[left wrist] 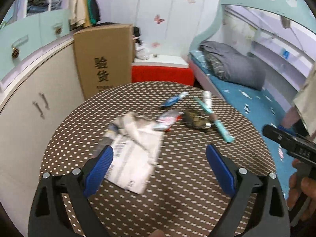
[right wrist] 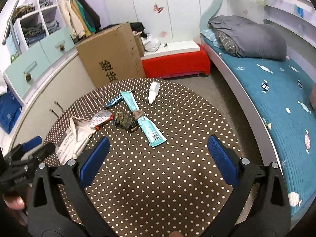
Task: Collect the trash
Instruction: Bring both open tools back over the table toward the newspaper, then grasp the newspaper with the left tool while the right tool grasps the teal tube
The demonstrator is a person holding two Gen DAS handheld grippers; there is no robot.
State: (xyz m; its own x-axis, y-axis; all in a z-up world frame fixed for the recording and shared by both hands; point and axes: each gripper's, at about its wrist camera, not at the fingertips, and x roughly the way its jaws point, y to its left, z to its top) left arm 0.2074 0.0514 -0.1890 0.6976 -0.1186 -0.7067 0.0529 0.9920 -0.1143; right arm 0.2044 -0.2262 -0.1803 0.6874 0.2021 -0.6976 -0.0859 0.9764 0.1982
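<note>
Trash lies on a round brown polka-dot table [right wrist: 150, 169]. A crumpled white mailing bag [left wrist: 134, 150] [right wrist: 74, 140] lies at the left. A red-and-white wrapper [right wrist: 101, 119], a dark crumpled wrapper [right wrist: 125, 120], a teal tube [right wrist: 146, 126], a blue wrapper [right wrist: 114, 101] and a small white bottle [right wrist: 153, 91] lie further back. My left gripper [left wrist: 159, 154] is open, its left finger just over the white bag's edge. My right gripper [right wrist: 158, 144] is open and empty above bare table, short of the teal tube.
A cardboard box [right wrist: 110, 57] and a red stool [right wrist: 175, 62] stand behind the table. White cabinets [left wrist: 29, 106] run along the left. A bed with a blue cover [right wrist: 276, 90] lies on the right.
</note>
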